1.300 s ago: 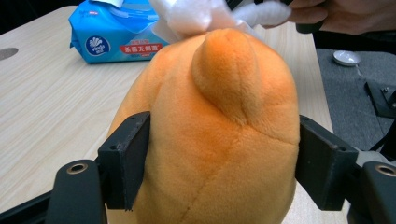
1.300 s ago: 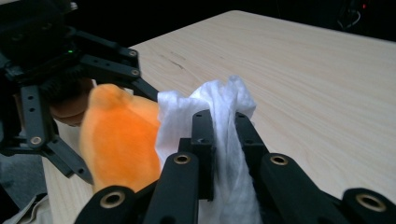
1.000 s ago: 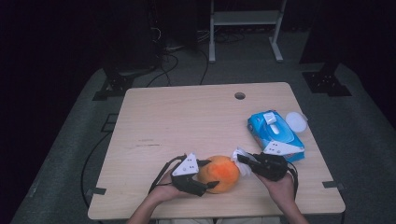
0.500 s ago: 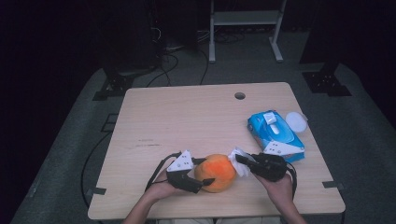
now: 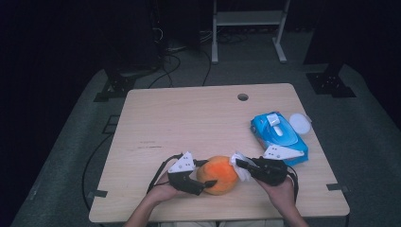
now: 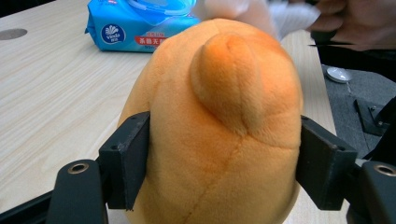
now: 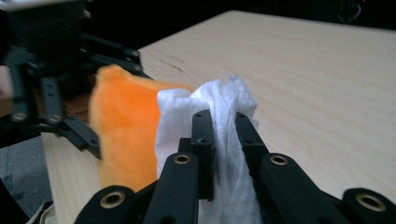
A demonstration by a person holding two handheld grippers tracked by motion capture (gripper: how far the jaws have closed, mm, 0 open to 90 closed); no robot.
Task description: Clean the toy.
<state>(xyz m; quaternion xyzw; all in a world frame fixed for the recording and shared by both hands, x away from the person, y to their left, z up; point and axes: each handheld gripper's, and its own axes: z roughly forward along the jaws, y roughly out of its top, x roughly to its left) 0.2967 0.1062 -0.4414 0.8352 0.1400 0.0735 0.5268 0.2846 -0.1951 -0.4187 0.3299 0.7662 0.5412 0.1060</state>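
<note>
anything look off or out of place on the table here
Nothing damaged or spilled. The one loose item is a white round lid lying at the table's right edge beside the blue wipes pack, whose flap stands open.

Blue wipes pack (image 5: 278, 135) — white round lid (image 5: 300, 123) just beside it — on wooden table (image 5: 189, 118).

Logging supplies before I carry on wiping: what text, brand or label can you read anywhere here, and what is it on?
"Vinda": on the round blue logo on the end of the blue wet wipes pack, left gripper view.
Red strip beside that logo: Chinese characters, too blurred to read.
White label on the pack's top in the high view: too small to read.
Nothing else carries text.
</note>
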